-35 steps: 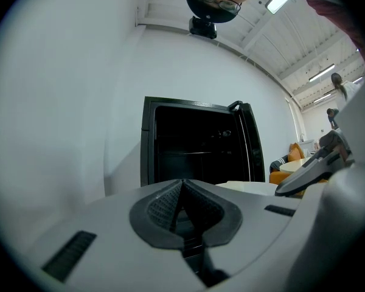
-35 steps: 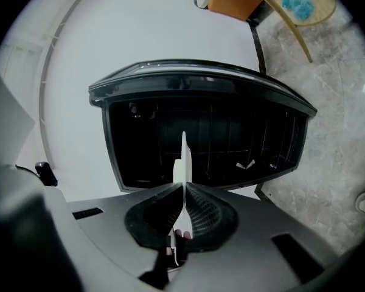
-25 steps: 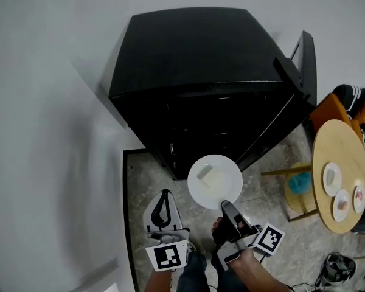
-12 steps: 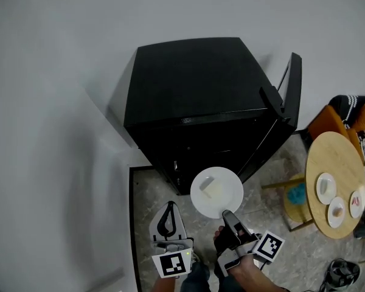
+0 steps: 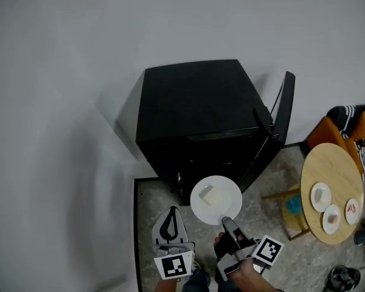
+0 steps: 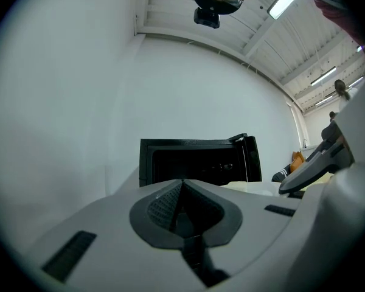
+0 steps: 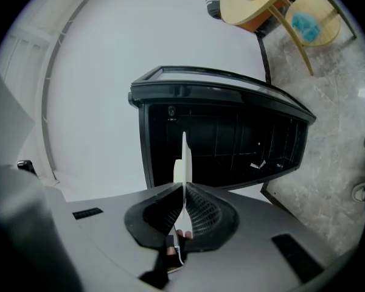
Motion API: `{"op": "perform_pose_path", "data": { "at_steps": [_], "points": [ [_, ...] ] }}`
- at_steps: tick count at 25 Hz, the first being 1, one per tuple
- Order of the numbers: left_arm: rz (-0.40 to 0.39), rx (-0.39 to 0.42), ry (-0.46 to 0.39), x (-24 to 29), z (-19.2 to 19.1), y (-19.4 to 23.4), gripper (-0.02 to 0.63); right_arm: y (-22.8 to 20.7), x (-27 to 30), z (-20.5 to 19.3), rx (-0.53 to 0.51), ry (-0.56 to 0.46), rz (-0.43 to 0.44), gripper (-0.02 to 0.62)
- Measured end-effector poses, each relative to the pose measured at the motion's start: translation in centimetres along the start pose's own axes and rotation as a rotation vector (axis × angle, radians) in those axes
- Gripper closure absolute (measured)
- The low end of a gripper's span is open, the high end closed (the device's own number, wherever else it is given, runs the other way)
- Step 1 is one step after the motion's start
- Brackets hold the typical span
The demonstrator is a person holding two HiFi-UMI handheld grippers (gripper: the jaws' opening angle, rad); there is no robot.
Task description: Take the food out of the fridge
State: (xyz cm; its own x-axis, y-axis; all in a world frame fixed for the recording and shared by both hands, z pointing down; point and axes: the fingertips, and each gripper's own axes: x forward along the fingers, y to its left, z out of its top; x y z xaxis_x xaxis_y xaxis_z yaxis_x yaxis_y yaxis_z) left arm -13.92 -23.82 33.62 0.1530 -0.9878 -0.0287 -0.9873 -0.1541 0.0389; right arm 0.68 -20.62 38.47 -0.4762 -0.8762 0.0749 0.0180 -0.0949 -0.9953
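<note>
Right gripper (image 7: 184,207) clamped edge-on on rim of white plate (image 5: 229,191), pale food piece (image 5: 208,195) on it, held just in front of the open fridge (image 5: 194,102). Left gripper (image 6: 181,210) closed, nothing in it. Food looks clear of the fridge; remaining, by my reading: carry it to the round tabletop (image 5: 331,169) right of the fridge, beside the small plates (image 5: 319,194).

Plain grey wall (image 5: 61,72), mottled stone floor (image 5: 147,196), round wooden table (image 5: 331,163) at right, perhaps an orange chair (image 5: 327,132) behind.
</note>
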Motion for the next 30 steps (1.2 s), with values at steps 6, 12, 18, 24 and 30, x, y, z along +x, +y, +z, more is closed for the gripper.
{"op": "perform_pose_path", "data": {
  "at_steps": [6, 12, 18, 24, 30],
  "points": [
    [0.011, 0.003, -0.024, -0.5, 2.5, 0.0, 0.592, 2.6, -0.5, -0.5, -0.009, 0.019, 0.006, 0.563],
    [0.017, 0.018, -0.051, -1.2, 4.8, 0.1, 0.592, 4.8, -1.1, -0.8, -0.022, 0.026, 0.013, 0.563],
    [0.014, 0.026, -0.075, -1.7, 7.0, -0.1, 0.592, 7.0, -1.6, -1.1, -0.035, 0.043, 0.023, 0.563],
    [0.022, 0.032, -0.094, -2.5, 9.0, -0.1, 0.592, 9.3, -2.6, -1.0, -0.047, 0.045, 0.044, 0.563],
    [0.015, 0.040, -0.105, -3.2, 10.5, -0.2, 0.592, 10.7, -3.5, -0.9, -0.064, 0.051, 0.051, 0.563]
  ]
}}
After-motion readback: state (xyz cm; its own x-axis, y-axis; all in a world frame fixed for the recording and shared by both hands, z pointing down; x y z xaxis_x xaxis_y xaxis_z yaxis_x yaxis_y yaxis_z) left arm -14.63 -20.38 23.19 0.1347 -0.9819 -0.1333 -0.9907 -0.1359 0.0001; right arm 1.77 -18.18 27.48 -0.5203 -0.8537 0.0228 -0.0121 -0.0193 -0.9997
